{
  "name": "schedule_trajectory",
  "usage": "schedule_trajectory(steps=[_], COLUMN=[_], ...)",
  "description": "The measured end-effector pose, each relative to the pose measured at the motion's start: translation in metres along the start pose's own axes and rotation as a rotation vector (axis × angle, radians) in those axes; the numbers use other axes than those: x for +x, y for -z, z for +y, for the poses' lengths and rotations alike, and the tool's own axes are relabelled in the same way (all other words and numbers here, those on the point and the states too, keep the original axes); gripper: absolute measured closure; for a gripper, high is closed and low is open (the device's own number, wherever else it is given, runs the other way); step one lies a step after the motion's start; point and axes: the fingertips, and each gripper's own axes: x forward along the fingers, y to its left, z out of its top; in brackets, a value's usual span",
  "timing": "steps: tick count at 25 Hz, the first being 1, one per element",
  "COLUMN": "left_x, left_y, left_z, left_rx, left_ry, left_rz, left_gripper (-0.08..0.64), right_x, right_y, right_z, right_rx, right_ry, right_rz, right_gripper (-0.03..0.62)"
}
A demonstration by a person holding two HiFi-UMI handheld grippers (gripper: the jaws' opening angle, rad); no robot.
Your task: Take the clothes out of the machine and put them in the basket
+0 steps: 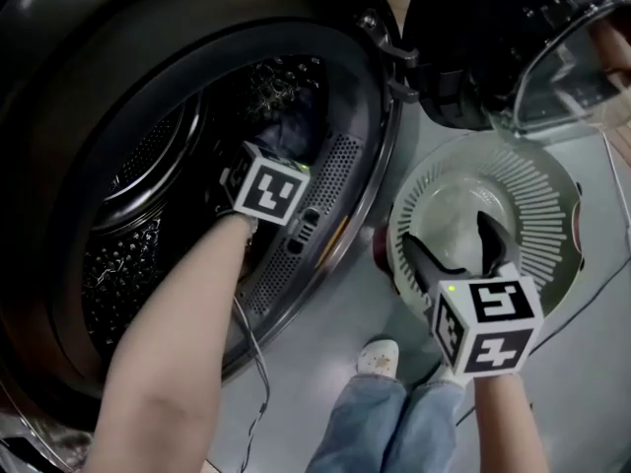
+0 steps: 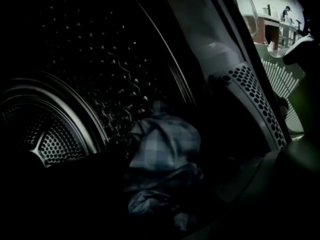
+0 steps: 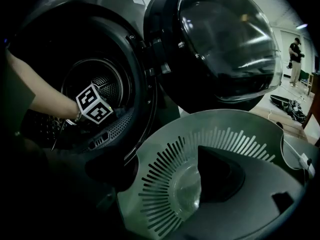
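Note:
A crumpled blue checked garment (image 2: 162, 151) lies low in the dark drum (image 2: 55, 134) of the washing machine; from the head view it is a dark blue heap (image 1: 294, 126). My left gripper (image 1: 288, 154) reaches in through the drum opening, its marker cube (image 1: 268, 189) at the door seal. Its jaws are dark outlines standing apart, and the garment lies just ahead of them, not touched. My right gripper (image 1: 456, 249) hangs open over the white slotted basket (image 1: 552, 215), with nothing between its black fingers (image 1: 424, 259). I see no clothes inside the basket (image 3: 225, 119).
The round machine door (image 1: 513, 47) stands swung open above the basket. A perforated seal (image 1: 335, 190) lines the drum opening. The person's jeans (image 1: 380, 427) and white shoe (image 1: 380, 356) are near the basket, cables (image 1: 258, 363) trail on the grey floor, and a person (image 3: 296, 59) stands far off.

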Motion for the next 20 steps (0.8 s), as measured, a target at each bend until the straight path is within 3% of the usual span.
schedule_trajectory(steps=[3,6,14,20], left_x=[0.007,0.003,-0.02,-0.052], left_y=[0.005,0.01,0.006,0.009], left_z=[-0.014,-0.021,-0.009,-0.003], left_rx=[0.023,0.13,0.254,0.196], left_ry=[0.087,0.088,-0.126,-0.192], left_rz=[0.058,0.113,0.107,0.106], left_gripper=[0.182,0.45,0.477,0.477], right_x=[0.004,0.005,-0.016,-0.045], right_y=[0.004,0.006,0.001,-0.002], right_z=[0.004,0.005,0.005,0.001], right_rx=[-0.023,-0.021,-0.029,-0.038], right_ry=[-0.014,-0.014,0.004,0.016], right_rz=[0.009,0.014,0.037,0.061], right_gripper=[0.146,0.149,0.161,0.164])
